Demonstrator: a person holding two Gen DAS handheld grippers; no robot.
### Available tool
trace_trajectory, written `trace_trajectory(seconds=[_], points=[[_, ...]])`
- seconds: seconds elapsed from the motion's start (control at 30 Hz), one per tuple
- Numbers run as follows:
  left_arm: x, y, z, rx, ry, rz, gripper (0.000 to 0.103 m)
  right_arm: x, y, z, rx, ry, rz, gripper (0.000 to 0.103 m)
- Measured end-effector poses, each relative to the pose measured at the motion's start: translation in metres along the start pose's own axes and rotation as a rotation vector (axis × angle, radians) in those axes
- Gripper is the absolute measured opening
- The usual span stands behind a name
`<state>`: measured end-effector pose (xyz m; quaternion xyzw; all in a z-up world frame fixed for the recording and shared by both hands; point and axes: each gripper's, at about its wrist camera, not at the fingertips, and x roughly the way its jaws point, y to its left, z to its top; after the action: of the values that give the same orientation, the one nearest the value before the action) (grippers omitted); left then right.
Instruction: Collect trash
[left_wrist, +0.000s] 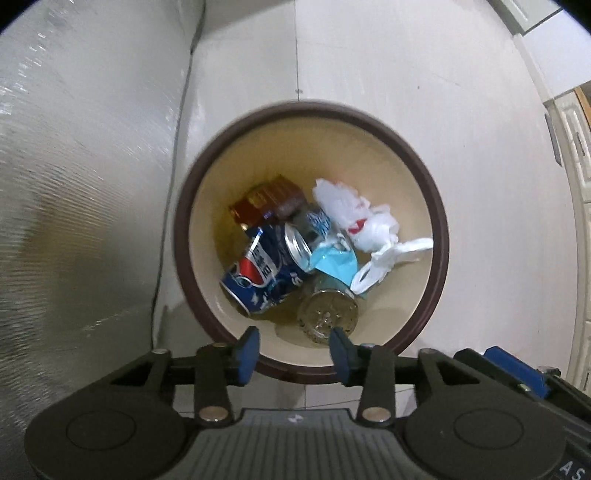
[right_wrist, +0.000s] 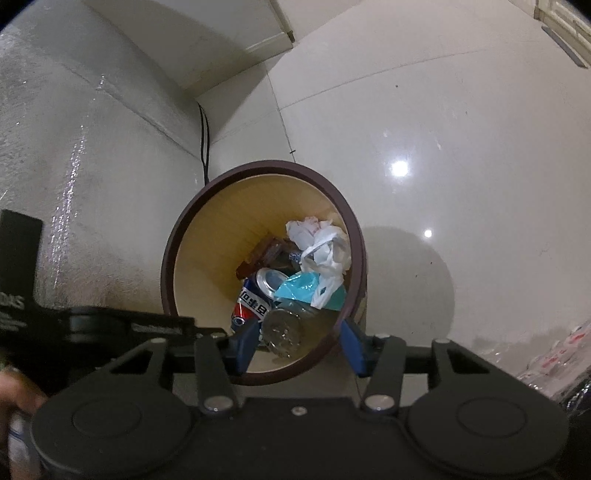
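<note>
Below, inside the trash bin (left_wrist: 441, 236), crushed blue can (left_wrist: 258, 275) beside a clear bottle (left_wrist: 328, 314), partly buried under a blue wrapper (left_wrist: 334, 260). Left gripper (left_wrist: 295, 354) and right gripper (right_wrist: 301, 349) both spread, empty.

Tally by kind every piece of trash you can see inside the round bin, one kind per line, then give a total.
In the bin:
Blue Pepsi can: 1
Clear plastic bottle: 1
White plastic bag: 1
Blue face mask: 1
Brown wrapper: 1
Total: 5 that can be told apart; anything buried beneath is hidden.
</note>
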<state>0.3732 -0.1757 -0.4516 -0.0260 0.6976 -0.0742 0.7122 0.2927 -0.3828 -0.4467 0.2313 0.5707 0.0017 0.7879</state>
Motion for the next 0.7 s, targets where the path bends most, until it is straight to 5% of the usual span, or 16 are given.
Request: trace_trajectory(seconds=[0.07, 0.27, 0.47, 0.6, 0.7], points=[[-0.012, 0.000, -0.003, 0.000, -0.026, 0.025, 0.069, -0.007, 0.002, 0.000, -0.012, -0.012, 0.002, 0.052], [-0.053, 0.004, -0.018, -0.004, -0.097, 0.029, 0.089, -0.035, 0.006, -0.001, -0.043, -0.062, -0.002, 0.070], [-0.094, 0.009, -0.038, -0.031, -0.158, 0.038, 0.103, -0.068, 0.010, -0.005, -0.062, -0.100, -0.023, 0.087], [-0.125, 0.003, -0.055, 0.003, -0.219, 0.052, 0.103, -0.100, 0.016, -0.010, -0.089, -0.151, -0.042, 0.102], [-0.151, 0.000, -0.072, 0.021, -0.262, 0.059, 0.103, -0.129, 0.022, -0.016, -0.112, -0.202, -0.047, 0.103]])
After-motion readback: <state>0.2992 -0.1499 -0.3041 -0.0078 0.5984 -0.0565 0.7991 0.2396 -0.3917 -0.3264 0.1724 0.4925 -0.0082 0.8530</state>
